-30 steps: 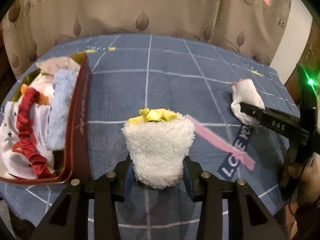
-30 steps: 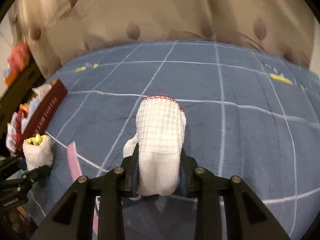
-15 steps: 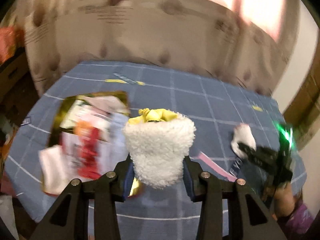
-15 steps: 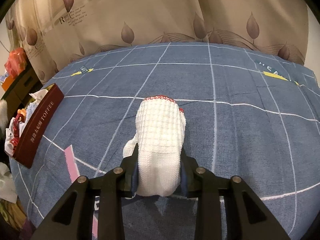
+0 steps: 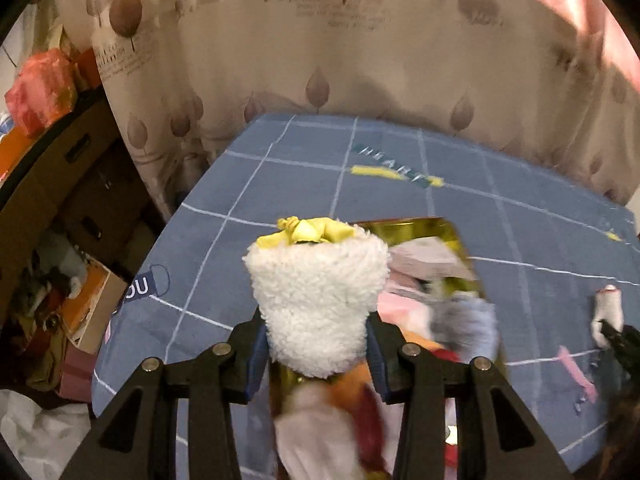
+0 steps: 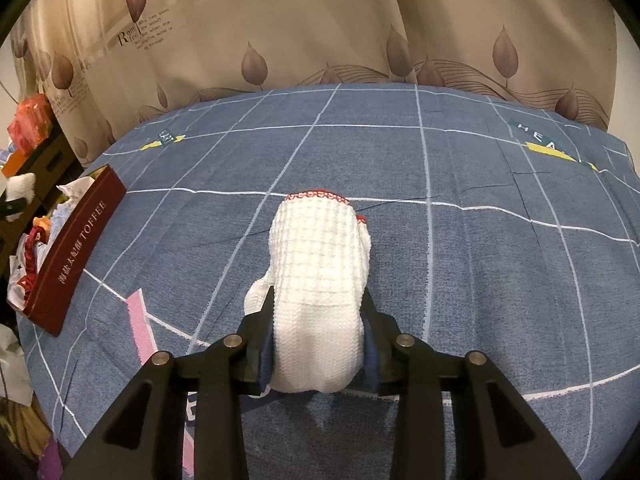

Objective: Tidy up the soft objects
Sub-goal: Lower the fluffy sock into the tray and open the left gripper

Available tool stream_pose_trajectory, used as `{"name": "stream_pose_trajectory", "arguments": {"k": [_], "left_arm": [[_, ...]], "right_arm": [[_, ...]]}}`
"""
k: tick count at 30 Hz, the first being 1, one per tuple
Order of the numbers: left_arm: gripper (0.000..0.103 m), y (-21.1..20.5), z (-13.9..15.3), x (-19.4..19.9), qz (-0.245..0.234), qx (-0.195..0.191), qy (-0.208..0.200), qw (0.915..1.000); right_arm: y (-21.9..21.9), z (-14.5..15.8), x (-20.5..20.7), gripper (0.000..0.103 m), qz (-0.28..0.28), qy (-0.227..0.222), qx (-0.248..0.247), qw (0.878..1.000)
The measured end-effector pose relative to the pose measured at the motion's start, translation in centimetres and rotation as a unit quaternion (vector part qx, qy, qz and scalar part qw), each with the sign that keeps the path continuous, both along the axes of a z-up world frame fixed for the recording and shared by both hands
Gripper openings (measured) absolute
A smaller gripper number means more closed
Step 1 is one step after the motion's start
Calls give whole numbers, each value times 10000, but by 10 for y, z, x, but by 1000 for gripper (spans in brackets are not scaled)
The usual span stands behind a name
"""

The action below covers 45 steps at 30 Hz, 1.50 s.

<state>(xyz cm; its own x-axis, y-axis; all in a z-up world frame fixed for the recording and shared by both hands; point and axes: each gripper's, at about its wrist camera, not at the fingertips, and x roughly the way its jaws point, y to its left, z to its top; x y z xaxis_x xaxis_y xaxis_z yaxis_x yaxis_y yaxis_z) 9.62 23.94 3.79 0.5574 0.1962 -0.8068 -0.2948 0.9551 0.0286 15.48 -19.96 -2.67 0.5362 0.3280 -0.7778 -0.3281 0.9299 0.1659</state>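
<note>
On the blue grid-patterned cloth surface (image 6: 460,184), the left gripper (image 5: 316,344) pinches a fluffy white fleece roll (image 5: 318,300) above the dark-red toffee box (image 6: 74,256), best released low inside, while the right gripper (image 6: 318,350), jaws opening, flanks a white knitted sock (image 6: 320,280).

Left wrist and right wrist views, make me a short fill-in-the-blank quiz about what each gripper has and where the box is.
1. The left gripper is clamped on a fluffy white item with a ____ knot on top.
2. The right gripper has a white knitted sock between its fingers; the sock's cuff is trimmed in ____.
3. The dark red box bears the English word ____.
4. The cloth under the sock is ____ with white grid lines.

Missing words: yellow; red; TOFFEE; blue
</note>
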Motion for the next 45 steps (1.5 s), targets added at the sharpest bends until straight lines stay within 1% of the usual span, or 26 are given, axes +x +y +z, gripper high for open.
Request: {"name": "stream_pose_trajectory", "arguments": {"k": [5, 7, 8, 11, 13, 17, 21, 27, 36, 40, 42, 45], "left_arm": [[42, 17, -23, 26, -30, -122, 134, 9998], [43, 17, -28, 30, -65, -173, 155, 9997], [43, 19, -32, 34, -6, -183, 220, 9996], [43, 24, -40, 40, 8, -369, 287, 9989], [43, 24, -44, 43, 33, -321, 304, 9990], [45, 25, -48, 47, 25, -358, 317, 9989], [50, 27, -48, 49, 36, -451, 341, 9984], [53, 26, -48, 50, 59, -543, 408, 9977], [53, 20, -41, 35, 253, -562, 478, 9970], [53, 18, -33, 23, 287, -683, 418, 9964], [53, 16, -26, 13, 344, -721, 316, 9963], [53, 11, -19, 1, 232, -772, 190, 9966]], "right_arm": [[0, 0, 0, 34, 6, 9, -6, 10000], [1, 0, 0, 34, 7, 7, -6, 10000], [0, 0, 0, 34, 9, 9, -7, 10000], [1, 0, 0, 35, 7, 8, -3, 10000], [1, 0, 0, 35, 5, 5, -9, 10000], [1, -1, 0, 35, 5, 5, -15, 10000], [1, -1, 0, 35, 5, 6, -18, 10000], [1, -1, 0, 35, 3, 5, -8, 10000], [1, -1, 0, 35, 2, 3, -15, 10000], [2, -1, 0, 36, 1, 3, -13, 10000], [1, -1, 0, 36, 3, 3, -13, 10000], [1, 0, 0, 36, 3, 2, -18, 10000]]}}
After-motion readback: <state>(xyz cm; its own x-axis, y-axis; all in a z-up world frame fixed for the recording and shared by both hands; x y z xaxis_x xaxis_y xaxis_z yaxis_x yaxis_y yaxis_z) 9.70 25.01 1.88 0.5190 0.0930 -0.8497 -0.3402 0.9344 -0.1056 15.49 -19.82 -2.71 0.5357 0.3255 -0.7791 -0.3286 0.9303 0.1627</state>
